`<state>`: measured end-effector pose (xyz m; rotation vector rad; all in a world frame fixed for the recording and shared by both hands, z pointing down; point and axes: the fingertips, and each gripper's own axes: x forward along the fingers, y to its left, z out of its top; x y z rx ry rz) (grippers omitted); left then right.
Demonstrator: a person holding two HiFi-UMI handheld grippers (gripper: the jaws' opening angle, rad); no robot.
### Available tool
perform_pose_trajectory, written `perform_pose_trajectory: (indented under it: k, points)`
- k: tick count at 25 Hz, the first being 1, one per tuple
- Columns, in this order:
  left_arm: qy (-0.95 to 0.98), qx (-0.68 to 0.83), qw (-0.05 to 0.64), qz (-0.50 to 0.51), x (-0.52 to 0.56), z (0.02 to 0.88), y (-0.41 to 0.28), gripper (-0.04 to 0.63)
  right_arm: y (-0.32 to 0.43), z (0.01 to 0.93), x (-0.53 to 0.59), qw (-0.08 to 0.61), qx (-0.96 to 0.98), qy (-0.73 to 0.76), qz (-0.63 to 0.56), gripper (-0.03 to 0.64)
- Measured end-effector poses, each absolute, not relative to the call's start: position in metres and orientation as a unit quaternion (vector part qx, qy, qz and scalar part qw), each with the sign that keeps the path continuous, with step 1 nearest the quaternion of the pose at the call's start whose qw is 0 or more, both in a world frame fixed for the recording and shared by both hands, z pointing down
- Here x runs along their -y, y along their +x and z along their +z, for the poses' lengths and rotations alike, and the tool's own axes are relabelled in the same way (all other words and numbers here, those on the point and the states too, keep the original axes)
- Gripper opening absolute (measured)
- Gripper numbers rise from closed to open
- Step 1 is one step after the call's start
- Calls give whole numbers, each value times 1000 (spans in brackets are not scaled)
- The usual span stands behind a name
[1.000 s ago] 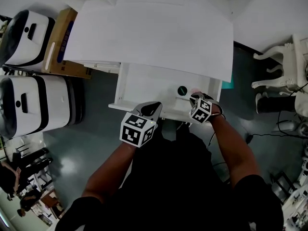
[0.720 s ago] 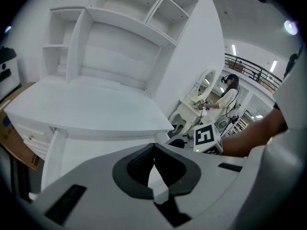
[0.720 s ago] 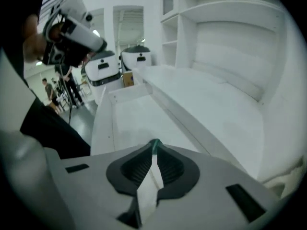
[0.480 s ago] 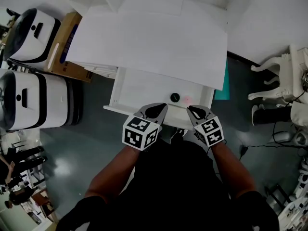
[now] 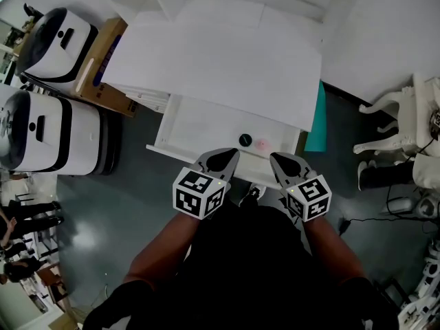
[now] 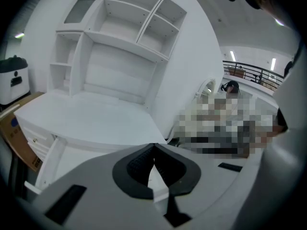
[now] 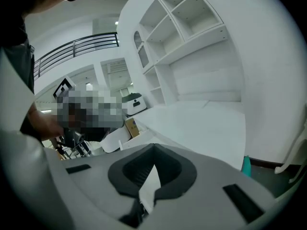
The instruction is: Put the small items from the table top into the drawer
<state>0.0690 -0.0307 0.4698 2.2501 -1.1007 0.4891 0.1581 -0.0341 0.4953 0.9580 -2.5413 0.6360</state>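
Note:
The white desk's drawer stands pulled out below the bare desk top. Inside it, near the front right, lie a small dark round item and a small pink item. My left gripper hovers over the drawer's front edge, shut with nothing in it. My right gripper is beside it at the front right corner, also shut and empty. In the left gripper view the gripper points at the desk and its shelves. The right gripper view has its gripper doing the same, tips touching.
Two white-and-black machines and a cardboard box stand left of the desk. A teal thing leans at the desk's right side. A white chair is further right. The person's legs are close to the drawer front.
My right gripper has drawn back from inside the drawer to its front edge, leaving the pink item beside the dark one. The left gripper has hardly moved.

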Motion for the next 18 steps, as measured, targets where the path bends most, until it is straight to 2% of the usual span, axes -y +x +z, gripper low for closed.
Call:
perform_pose_trajectory:
  k: [18]
  points:
    - [874,358,263,196,-26,451,43,3,147,453,-28,87,863,424,261,25]
